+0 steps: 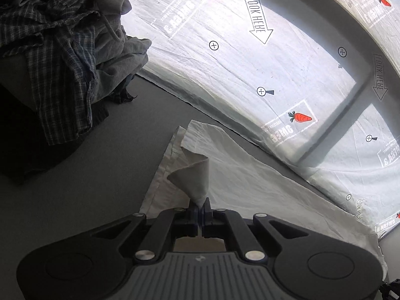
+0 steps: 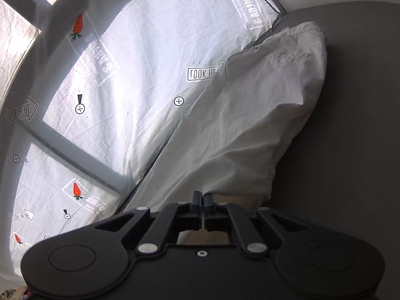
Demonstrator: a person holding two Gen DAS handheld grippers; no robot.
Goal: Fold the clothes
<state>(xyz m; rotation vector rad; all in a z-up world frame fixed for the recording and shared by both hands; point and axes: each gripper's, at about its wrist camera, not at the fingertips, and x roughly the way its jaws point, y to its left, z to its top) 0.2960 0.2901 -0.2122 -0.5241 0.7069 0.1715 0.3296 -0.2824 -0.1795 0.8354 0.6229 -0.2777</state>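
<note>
there are two grippers and one white garment between them. the left gripper has its jaws pressed together on a pinched corner of the white garment, which rises from the flat cloth into a small peaked fold just ahead of the fingertips; the rest of the cloth lies spread on the grey surface to the right of that corner. the right gripper is likewise clamped, its jaws closed on an edge of the same white garment, which from this view lifts away from the tips in a long wrinkled drape toward the upper right. one heap of other clothes sits at the upper left of the left wrist view, well apart from the white cloth: a dark plaid shirt hangs over its front, a grey piece with a drawstring lies beside that, and a bit of red cloth shows at the very top. nothing lies between the heap and the garment. beyond the grey surface runs a pale printed sheet, brightly lit, with carrot pictures, arrow boxes and small crosshair circles; at least three carrots show in the left view and four in the right. broad grey shadow bars cross it.
</note>
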